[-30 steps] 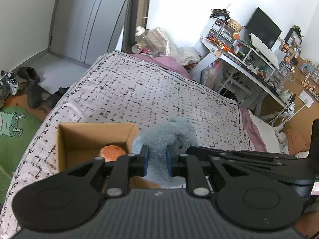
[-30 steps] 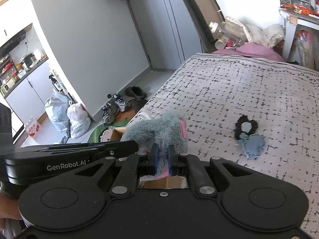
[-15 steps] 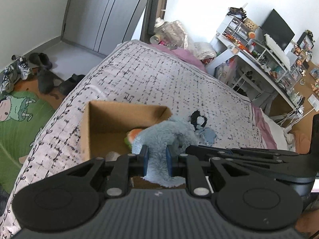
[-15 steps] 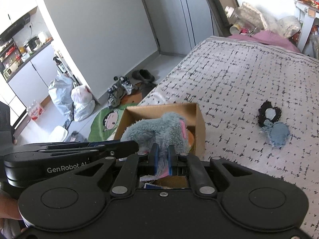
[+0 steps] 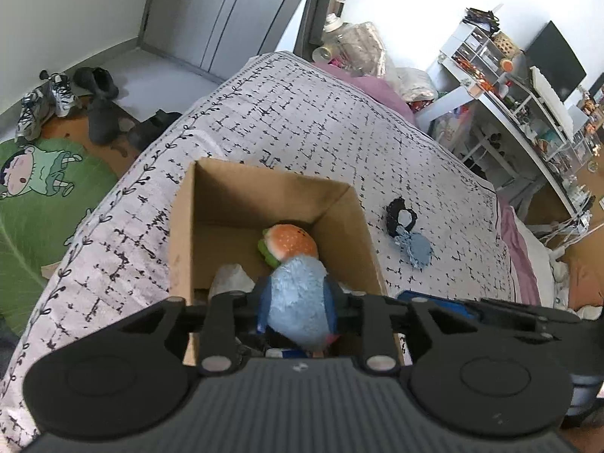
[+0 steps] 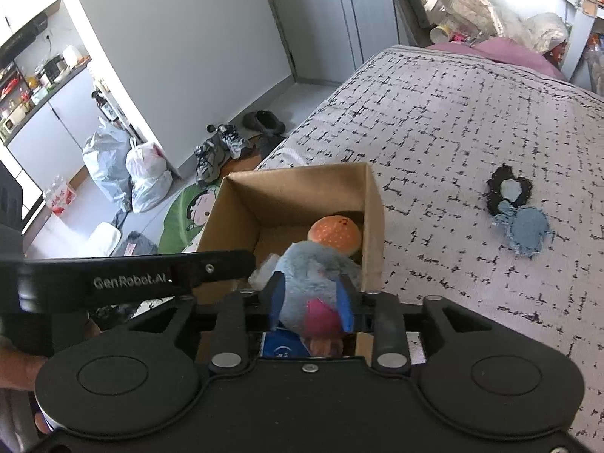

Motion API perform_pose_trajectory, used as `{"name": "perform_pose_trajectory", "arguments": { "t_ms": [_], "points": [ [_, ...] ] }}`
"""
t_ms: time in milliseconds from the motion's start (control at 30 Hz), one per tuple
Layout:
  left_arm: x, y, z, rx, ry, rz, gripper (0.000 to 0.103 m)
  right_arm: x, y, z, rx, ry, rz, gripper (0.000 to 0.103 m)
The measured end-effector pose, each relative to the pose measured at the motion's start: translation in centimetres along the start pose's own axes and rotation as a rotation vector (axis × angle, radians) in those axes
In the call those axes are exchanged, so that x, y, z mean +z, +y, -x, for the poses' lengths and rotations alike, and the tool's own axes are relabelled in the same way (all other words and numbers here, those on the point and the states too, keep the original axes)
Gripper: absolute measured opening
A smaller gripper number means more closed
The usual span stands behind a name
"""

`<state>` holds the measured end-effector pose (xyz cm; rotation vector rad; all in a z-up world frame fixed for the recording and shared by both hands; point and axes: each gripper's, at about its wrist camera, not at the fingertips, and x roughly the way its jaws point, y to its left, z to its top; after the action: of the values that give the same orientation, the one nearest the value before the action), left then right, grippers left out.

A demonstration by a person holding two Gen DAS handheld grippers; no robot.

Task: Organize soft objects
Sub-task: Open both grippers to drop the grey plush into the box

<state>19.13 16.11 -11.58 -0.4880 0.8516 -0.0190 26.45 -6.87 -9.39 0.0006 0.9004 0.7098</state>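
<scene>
Fluffy grey-blue plush (image 5: 298,298), rounded, with a pink patch, sits over the open cardboard box (image 5: 181,234) on the bed (image 5: 321,128). Left gripper (image 5: 298,304) and right gripper (image 6: 311,304) both flank it, jaws just opening, blue pads beside the fur, grip slackened. Burger plush (image 5: 288,243) just ahead in the box; flat denim toy (image 6: 523,222) well right.
</scene>
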Motion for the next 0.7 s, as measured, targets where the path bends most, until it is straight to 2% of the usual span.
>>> {"name": "perform_pose_trajectory", "arguments": {
  "t_ms": [100,200,267,333,400,533,700],
  "points": [
    [0.3,-0.4,0.4,0.015,0.0,-0.016,0.04,0.0,-0.2,0.9,0.016,-0.018,0.013,0.052],
    [0.4,-0.9,0.5,0.014,0.006,-0.014,0.05,-0.1,-0.5,1.7,0.02,-0.031,0.025,0.054],
    [0.4,-1.4,0.7,0.021,0.002,-0.026,0.054,-0.2,-1.0,2.2,0.02,-0.04,0.015,0.058],
    [0.4,-1.9,0.9,0.034,-0.003,-0.039,0.062,-0.2,-1.5,2.5,0.014,-0.049,0.009,0.064],
    [0.5,-2.5,1.2,0.046,-0.015,-0.052,0.074,-0.3,-2.2,2.9,0.006,-0.058,0.002,0.068],
    [0.5,-4.0,1.7,0.079,-0.017,-0.093,0.078,-0.6,-3.6,3.5,-0.001,-0.073,-0.023,0.084],
    [0.4,-5.5,1.9,0.088,-0.015,-0.124,0.096,-1.0,-5.1,4.2,0.012,-0.076,-0.024,0.096]
  ]
}}
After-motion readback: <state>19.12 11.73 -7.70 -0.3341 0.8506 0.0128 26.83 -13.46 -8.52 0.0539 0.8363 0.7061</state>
